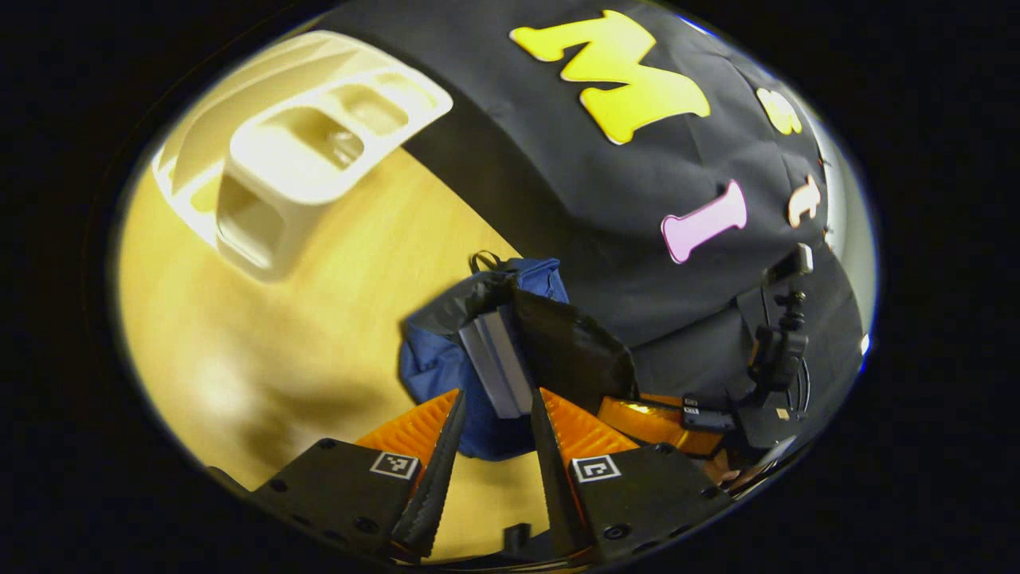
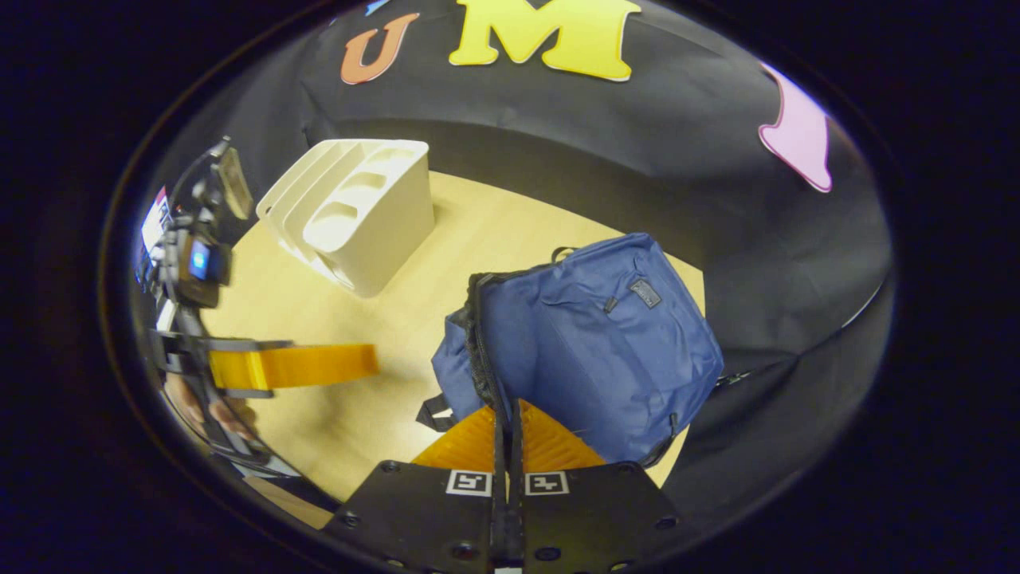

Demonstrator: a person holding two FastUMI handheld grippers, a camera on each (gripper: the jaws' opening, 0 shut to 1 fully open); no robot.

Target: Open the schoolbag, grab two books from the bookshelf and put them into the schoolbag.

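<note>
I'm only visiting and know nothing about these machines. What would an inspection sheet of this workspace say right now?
Surface: pale wooden table, bare around the things.
Job's things: blue schoolbag lying open; two grey books sticking out of its mouth; white bookshelf with its slots empty.
Clutter: nothing seen.
Grippers: left gripper has its jaws open, either side of the books' end; right gripper has its jaws shut at the bag's open edge, grip on it unclear.
Cables: nothing seen for certain.
Surroundings: black cloth wall; a camera stand beside the table.
</note>
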